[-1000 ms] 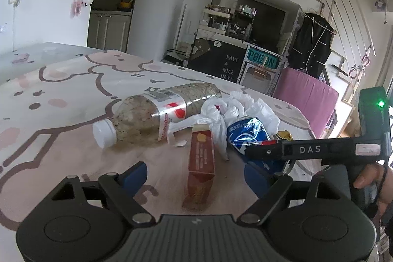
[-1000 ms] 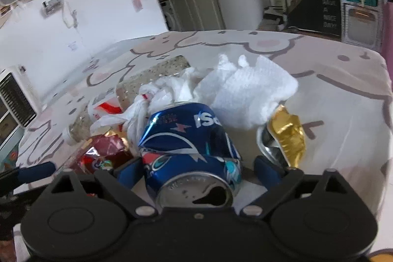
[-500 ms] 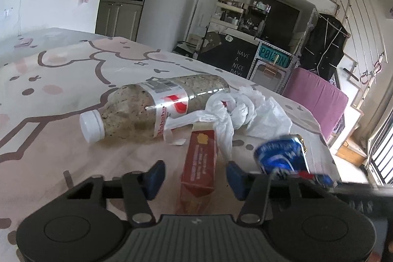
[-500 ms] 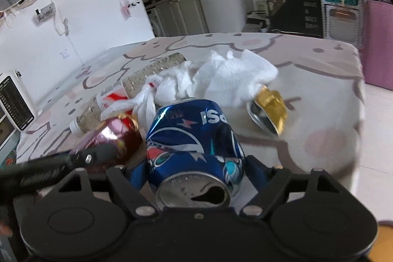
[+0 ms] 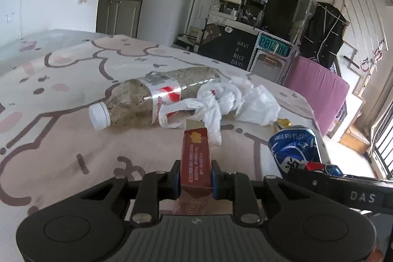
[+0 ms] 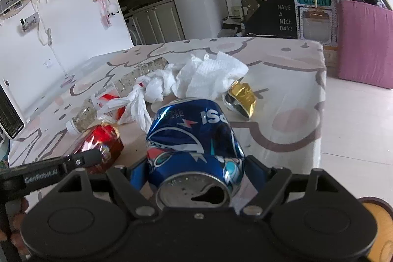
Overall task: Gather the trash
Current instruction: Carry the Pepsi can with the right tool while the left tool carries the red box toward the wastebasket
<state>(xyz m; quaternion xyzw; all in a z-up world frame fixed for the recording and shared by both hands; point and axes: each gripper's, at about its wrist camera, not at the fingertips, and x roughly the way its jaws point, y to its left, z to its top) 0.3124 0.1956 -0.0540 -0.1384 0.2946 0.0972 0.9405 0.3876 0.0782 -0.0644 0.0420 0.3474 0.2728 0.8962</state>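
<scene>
My left gripper (image 5: 195,178) is shut on a red carton (image 5: 196,158) and holds it just above the table. My right gripper (image 6: 194,173) is shut on a crushed blue Pepsi can (image 6: 194,139); the can also shows at the right of the left wrist view (image 5: 293,149). On the table lie a plastic bottle (image 5: 152,97) with a white cap, a knotted white plastic bag (image 5: 216,102), a crumpled paper towel (image 6: 211,77) and a gold foil wrapper (image 6: 242,97).
The table (image 5: 61,95) has a pink cartoon-print cloth. Its far right edge (image 6: 321,100) drops to a tiled floor. A pink seat (image 6: 366,41) and a black sign cabinet (image 6: 277,16) stand beyond it.
My left gripper's fingers closed from wide open onto the red carton. My right gripper closed on the can and drew it back from the pile.
</scene>
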